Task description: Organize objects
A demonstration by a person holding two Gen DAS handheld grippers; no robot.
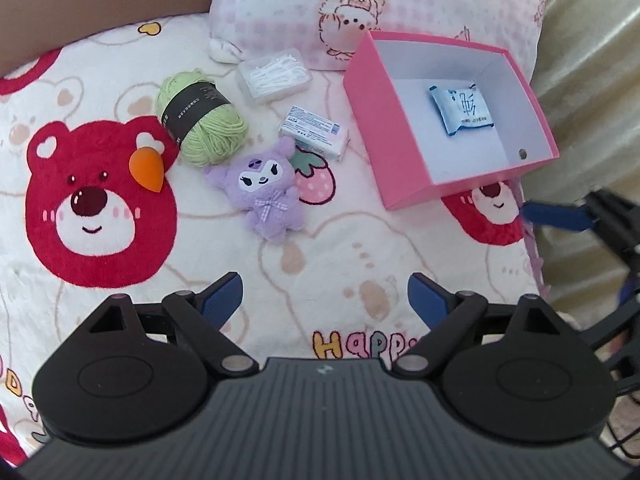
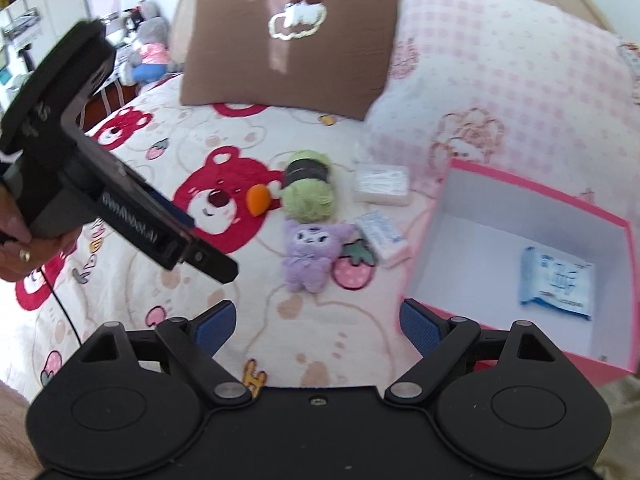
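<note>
On the bed lies a white blanket (image 1: 280,280) printed with red bears, and the things to organize are gathered on it. A pink box (image 1: 384,128) stands open on the right side, and one blue and white packet (image 1: 462,110) already lies flat on its white floor. To the left of the box there is a small group: a ball of green yarn (image 1: 200,120) with a dark paper band, an orange teardrop sponge (image 1: 147,168) just beside the yarn, a clear case of white picks (image 1: 276,76) near the pink checked pillow (image 1: 320,0), a white wrapped packet (image 1: 316,132), and a purple plush toy (image 1: 266,196) lying face up, touching that packet at one ear. The left gripper (image 1: 324,300) hangs above the blanket in front of the toy; its jaws are wide apart with nothing between them. The right gripper (image 2: 316,324) is near the front corner of the box, its jaws also wide apart and empty. In the right wrist view a hand (image 2: 16,248) holds the left gripper, and a brown pillow (image 2: 288,48) leans at the head of the bed.
</note>
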